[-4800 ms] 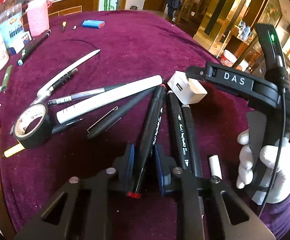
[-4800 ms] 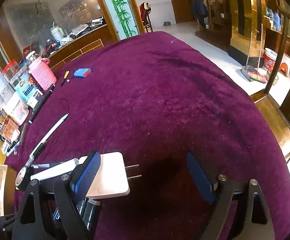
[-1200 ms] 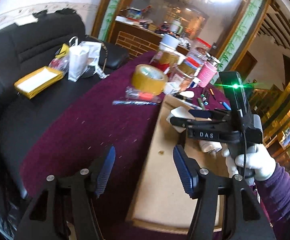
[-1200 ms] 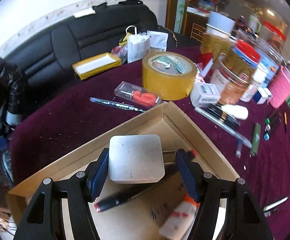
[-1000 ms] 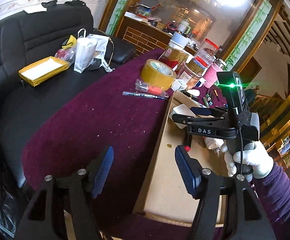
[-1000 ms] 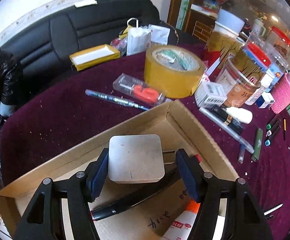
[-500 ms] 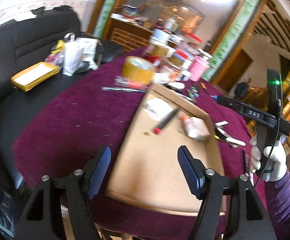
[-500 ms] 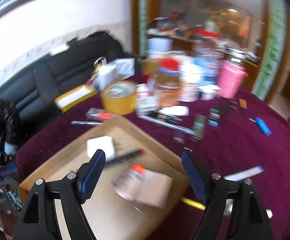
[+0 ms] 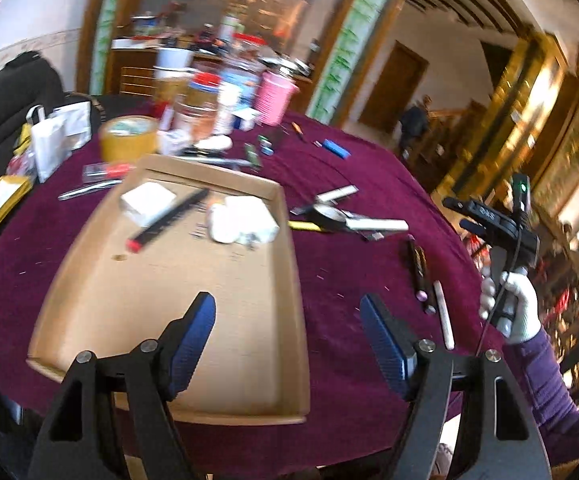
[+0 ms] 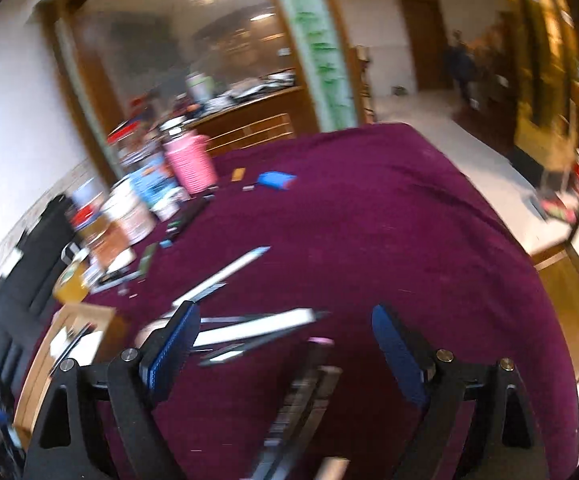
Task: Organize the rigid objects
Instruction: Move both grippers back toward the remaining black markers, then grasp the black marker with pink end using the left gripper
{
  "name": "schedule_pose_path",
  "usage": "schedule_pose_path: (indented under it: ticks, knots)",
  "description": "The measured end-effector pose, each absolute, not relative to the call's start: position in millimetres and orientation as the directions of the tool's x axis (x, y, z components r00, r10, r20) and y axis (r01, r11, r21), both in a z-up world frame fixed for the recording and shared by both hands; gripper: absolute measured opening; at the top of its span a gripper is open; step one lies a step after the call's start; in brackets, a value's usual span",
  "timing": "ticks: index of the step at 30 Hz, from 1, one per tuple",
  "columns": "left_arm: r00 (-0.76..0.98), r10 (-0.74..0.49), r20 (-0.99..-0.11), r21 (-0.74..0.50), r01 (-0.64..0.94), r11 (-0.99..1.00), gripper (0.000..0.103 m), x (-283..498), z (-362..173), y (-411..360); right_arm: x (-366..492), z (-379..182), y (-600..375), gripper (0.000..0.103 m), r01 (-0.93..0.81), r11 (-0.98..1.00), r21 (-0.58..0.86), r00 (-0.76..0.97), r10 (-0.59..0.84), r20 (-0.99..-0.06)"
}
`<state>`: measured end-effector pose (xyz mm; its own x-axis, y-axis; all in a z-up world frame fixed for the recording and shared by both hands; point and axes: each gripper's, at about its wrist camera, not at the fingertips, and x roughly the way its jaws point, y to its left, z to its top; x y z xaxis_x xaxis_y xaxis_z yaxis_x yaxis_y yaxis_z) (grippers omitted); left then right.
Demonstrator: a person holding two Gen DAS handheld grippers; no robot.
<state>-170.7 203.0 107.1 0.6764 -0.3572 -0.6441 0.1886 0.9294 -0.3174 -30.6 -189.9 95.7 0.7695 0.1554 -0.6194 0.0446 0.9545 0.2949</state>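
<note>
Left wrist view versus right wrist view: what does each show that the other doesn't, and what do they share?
Only the left wrist view shows the inside of the cardboard tray, holding a white charger block, a black marker with a red end and a blurred white item; it also shows the right gripper in a white-gloved hand.

Only the right wrist view shows dark markers lying between its own open jaws, with floor beyond the table.

Both show the purple tablecloth, the pink cup and the blue lighter.
</note>
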Motion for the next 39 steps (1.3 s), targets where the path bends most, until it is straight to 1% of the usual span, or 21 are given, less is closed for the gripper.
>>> schedule_pose_path:
  ticks: [6,9,11,14,17,21,25,26,27,30,33,36,39]
  knots:
    - [0.581,-0.388,-0.715,-0.25,0.306,0.919,0.074,-157,93,128,-33,63,-224,0.091,0.129,0.95,0.286,0.784,0.079,-0.616]
    - [0.516,-0.406,-0.754,-0.23,0.372,0.899,0.074,-144,82,87,-34,56,-240,0.091,0.155,0.936,0.316,0.78,0.081,-0.62]
    - [0.49,-0.414,-0.767,-0.221,0.404,0.888,0.074,-138,78,65,-40,61,-246,0.091,0.149,0.93,0.336,0.804,0.084,-0.588]
    - [0.466,-0.441,-0.767,-0.211,0.466,0.859,0.074,-120,69,27,-41,58,-249,0.091,0.144,0.927,0.346,0.8,0.096,-0.592]
    - [0.452,-0.46,-0.764,-0.218,0.49,0.844,0.074,-89,57,-10,-39,56,-251,0.091,0.143,0.922,0.36,0.793,0.111,-0.599]
    - [0.45,-0.447,-0.773,-0.186,0.513,0.838,0.074,-57,42,-45,-39,53,-254,0.091,0.151,0.918,0.366,0.788,0.112,-0.606]
    - [0.421,-0.442,-0.792,-0.187,0.522,0.832,0.072,-37,27,-64,-38,52,-255,0.091,0.153,0.918,0.366,0.783,0.114,-0.612]
    - [0.422,-0.432,-0.797,-0.178,0.519,0.836,0.07,-33,23,-67,-37,52,-255,0.091,0.153,0.918,0.366,0.781,0.114,-0.614]
    - [0.422,-0.423,-0.802,-0.173,0.514,0.84,0.064,-30,20,-67,-37,52,-254,0.091,0.153,0.918,0.366,0.78,0.115,-0.615]
    - [0.401,-0.449,-0.799,-0.225,0.492,0.841,0.061,-22,17,-58,-37,51,-254,0.091,0.148,0.916,0.372,0.778,0.125,-0.616]
    - [0.406,-0.451,-0.795,-0.225,0.493,0.84,0.059,-22,17,-57,-35,49,-252,0.091,0.146,0.916,0.373,0.773,0.13,-0.621]
    - [0.423,-0.431,-0.797,-0.19,0.501,0.844,0.059,-25,18,-61,-34,47,-251,0.091,0.142,0.917,0.372,0.765,0.136,-0.629]
    - [0.444,-0.387,-0.808,-0.124,0.514,0.849,0.059,-25,17,-72,-34,47,-251,0.091,0.146,0.917,0.371,0.763,0.134,-0.632]
